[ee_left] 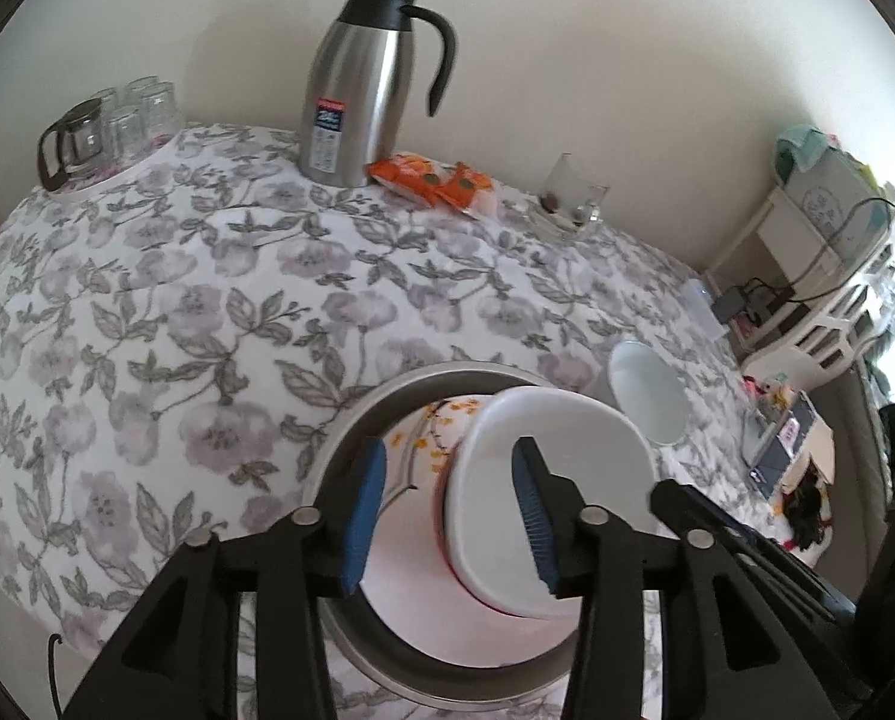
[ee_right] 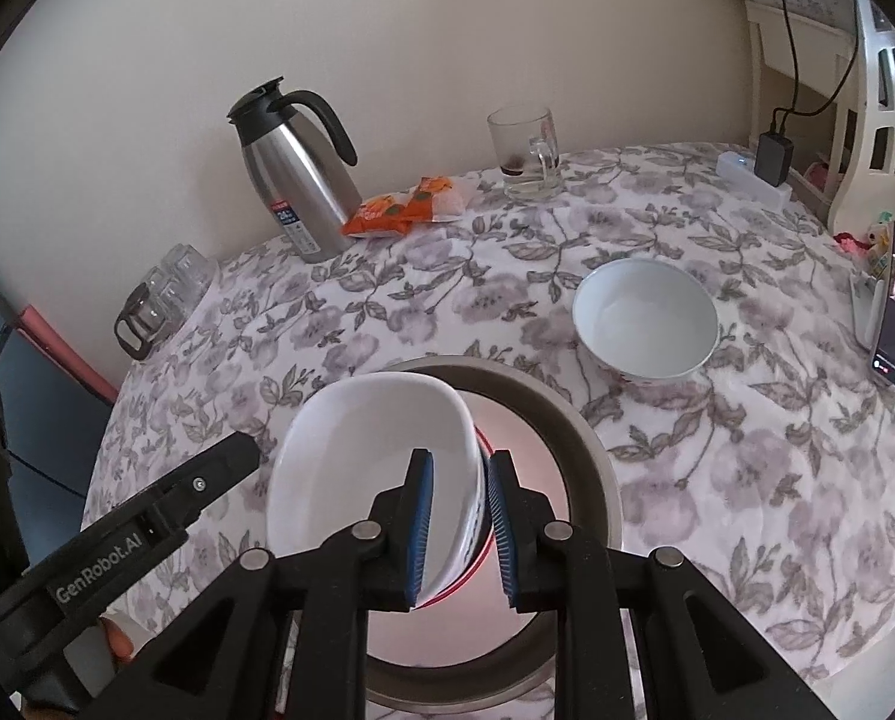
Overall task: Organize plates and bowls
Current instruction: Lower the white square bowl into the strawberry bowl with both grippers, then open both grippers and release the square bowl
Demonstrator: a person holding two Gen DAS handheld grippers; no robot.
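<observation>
Right wrist view first: the right gripper (ee_right: 458, 525) has its jaws nearly closed on the near wall of the squarish white bowl (ee_right: 375, 456), one pad inside, one outside. The bowl hangs tilted over the big grey-rimmed plate (ee_right: 597, 456), so I'd guess it's being lowered there to start a stack. Whether its base already touches the plate, I can't tell.

The left gripper (ee_left: 447, 516) sits partly open, pads clear of everything, with that bowl's rim between them. Looks like it's leaving the carrying to the other hand.

Beyond the plate, off to its right, a round white bowl (ee_right: 645, 318) waits by itself on the floral tablecloth (ee_right: 447, 300), probably next in line. Further back from the plate stands a steel thermos jug (ee_right: 294, 180), then an orange snack packet (ee_right: 402, 210) and a glass mug (ee_right: 522, 150), all out of the way.
</observation>
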